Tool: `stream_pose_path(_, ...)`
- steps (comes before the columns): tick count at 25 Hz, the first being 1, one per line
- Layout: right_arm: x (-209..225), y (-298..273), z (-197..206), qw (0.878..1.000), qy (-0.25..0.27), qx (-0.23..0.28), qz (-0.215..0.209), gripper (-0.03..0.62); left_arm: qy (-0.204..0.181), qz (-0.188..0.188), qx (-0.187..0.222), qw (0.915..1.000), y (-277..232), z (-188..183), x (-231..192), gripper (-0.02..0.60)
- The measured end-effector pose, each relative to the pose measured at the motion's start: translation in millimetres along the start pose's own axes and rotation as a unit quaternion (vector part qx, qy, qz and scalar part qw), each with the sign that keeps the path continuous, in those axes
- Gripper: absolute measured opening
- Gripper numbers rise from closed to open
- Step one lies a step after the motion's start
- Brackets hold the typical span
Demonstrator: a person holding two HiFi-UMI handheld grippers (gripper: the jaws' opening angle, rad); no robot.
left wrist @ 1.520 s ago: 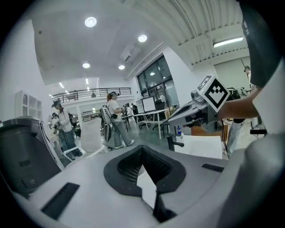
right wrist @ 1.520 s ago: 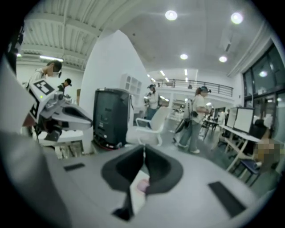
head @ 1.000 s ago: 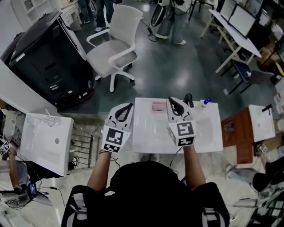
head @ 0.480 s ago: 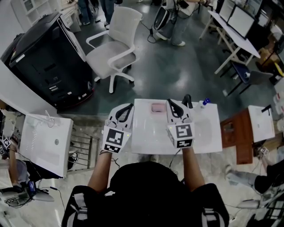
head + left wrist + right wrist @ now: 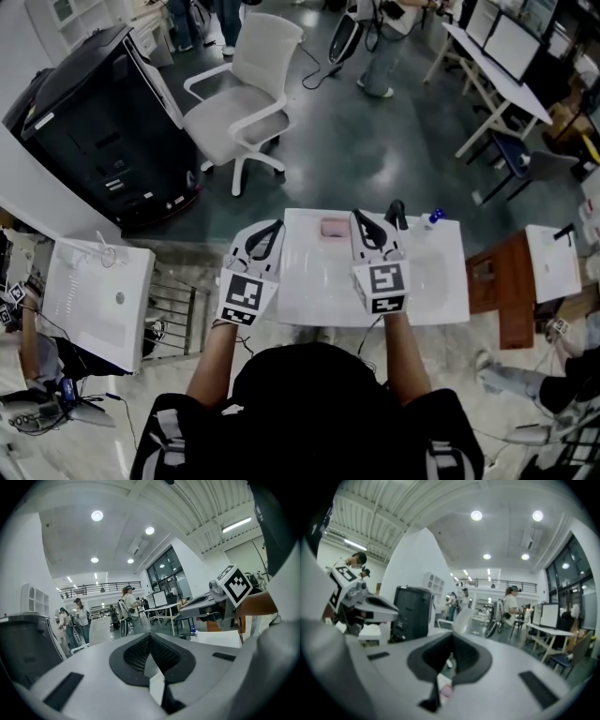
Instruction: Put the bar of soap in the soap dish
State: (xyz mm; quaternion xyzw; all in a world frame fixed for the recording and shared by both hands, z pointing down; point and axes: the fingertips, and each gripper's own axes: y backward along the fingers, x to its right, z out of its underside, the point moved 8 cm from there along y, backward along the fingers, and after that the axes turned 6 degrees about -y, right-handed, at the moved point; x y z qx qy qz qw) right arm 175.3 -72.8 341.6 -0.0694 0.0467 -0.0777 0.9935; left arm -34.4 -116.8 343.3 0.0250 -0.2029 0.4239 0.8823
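Change: nothing has moved. Over the last second both of your claws have kept the same spots at the desk [image 5: 319, 281], and the pink bar has not shifted.
Left claw [image 5: 272, 228]: in its own view the pads meet [image 5: 150, 641], together with nothing between them. It hangs at the desk's left edge, apart from the soap.
Right claw [image 5: 366, 220]: the pads are fully closed on each other [image 5: 452, 641] and hold nothing. It hovers over the desk just right of the soap.
Bar of soap [image 5: 334, 227]: it lies by the far edge of the desk, between your two claws and nearer the right one, and neither claw touches it. A pink blur low in the right gripper view [image 5: 446, 691] may be the same bar, but it is too blurred to say.
Soap dish: you cannot pick it out as a separate thing. The pale border round the pink patch may be it, but it is too small to tell, so it is unclear whether the bar already sits in it.
Meaning for the task: this reads as a pause with both claws idle and empty, not a step under way.
If the bar still needs moving: your right claw looks the handier one, and it would have to open before it goes to the soap.
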Motion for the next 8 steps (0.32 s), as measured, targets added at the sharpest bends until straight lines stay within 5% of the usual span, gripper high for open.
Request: stream_pose_path(8, -3.1, 0.2, -5.5, 1.000, 0.013, 0.002, -0.003, 0.034, 0.002, 0.000, 0.000, 1.0000, -1.0, -1.6, 0.6, 0.024)
